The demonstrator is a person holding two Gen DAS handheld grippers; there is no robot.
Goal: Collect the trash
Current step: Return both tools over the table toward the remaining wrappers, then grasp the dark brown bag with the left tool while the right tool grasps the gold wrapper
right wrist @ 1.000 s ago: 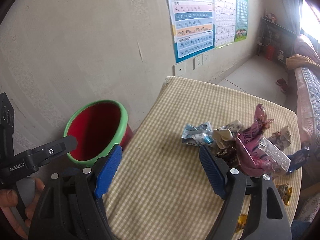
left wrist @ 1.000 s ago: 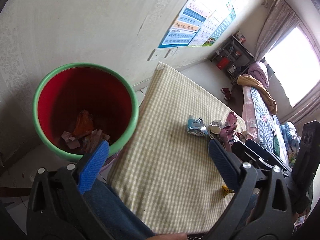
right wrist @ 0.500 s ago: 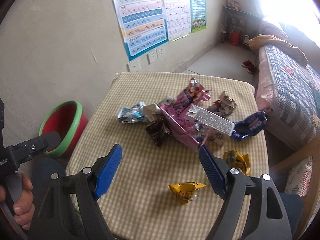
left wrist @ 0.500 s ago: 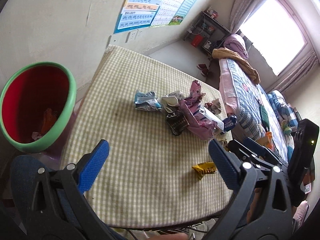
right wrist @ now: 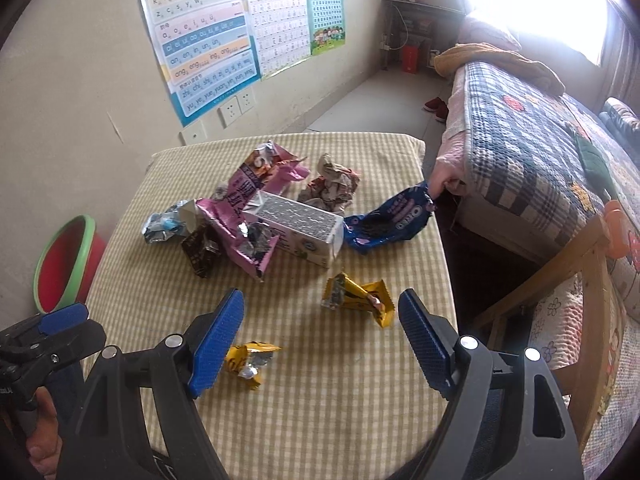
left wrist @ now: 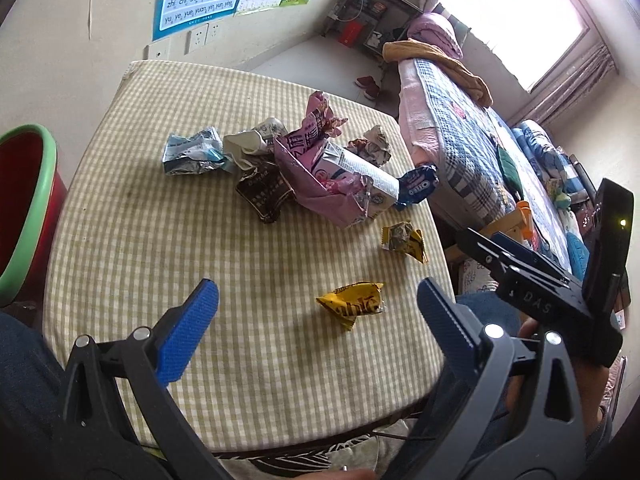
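The left gripper has its blue fingers spread wide apart with nothing between them, hovering over the near edge of the desk. The right gripper is likewise wide apart and empty above the same checked cloth.

Just beyond the left fingers, at about 12 o'clock, lies a yellow wrapper; a second yellow wrapper sits further out toward 1 o'clock. In the right wrist view, one lies beside the left-hand finger and the other nearly between the two fingers.

Further out lies the main heap: one pink snack bag draped around one white carton, one dark brown wrapper at its 8 o'clock, one silver-blue foil packet at its 9 o'clock, one crumpled white paper, one crumpled brownish wad behind, and one blue Oreo wrapper hanging over the desk edge at 3 o'clock.

The red bin with green rim stands on the floor beside the desk at 9 o'clock; its contents are out of sight here.

Judging by this, collection is far from finished: nine pieces remain on the desk and neither gripper carries anything.
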